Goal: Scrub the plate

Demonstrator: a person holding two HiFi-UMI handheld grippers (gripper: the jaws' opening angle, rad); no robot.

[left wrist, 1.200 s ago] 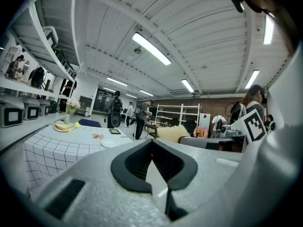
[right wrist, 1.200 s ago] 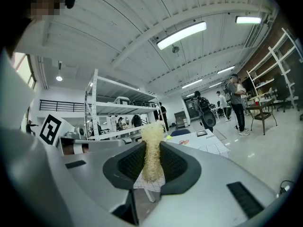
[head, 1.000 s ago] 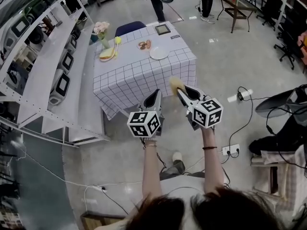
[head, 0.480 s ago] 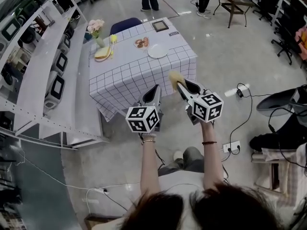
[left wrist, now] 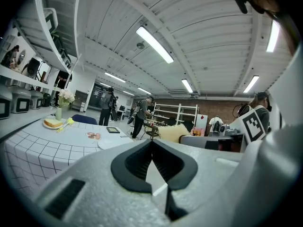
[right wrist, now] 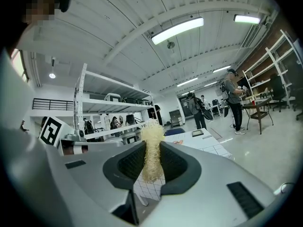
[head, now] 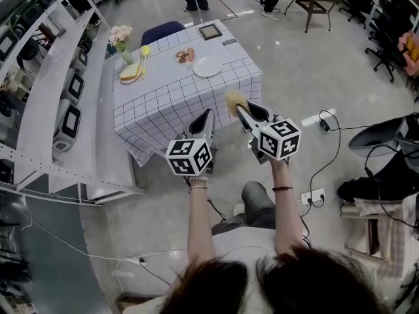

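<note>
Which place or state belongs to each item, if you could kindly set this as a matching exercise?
Items: 1 plate; 2 scrubber; 3 left hand-held gripper; 4 flowers.
States: A shut, empty; B white, flat on the table; C pale pink, at a far corner; D clamped in the right hand-held gripper.
Pairs: 1-B; 2-D; 3-A; 4-C.

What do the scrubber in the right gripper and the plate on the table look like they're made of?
Scrubber: pale yellow, coarse tangled fibres with a matte look, likely loofah or plastic mesh; the right gripper is shut on it.
Plate: plain white and smooth, probably ceramic or melamine; it is too small to tell which.
</note>
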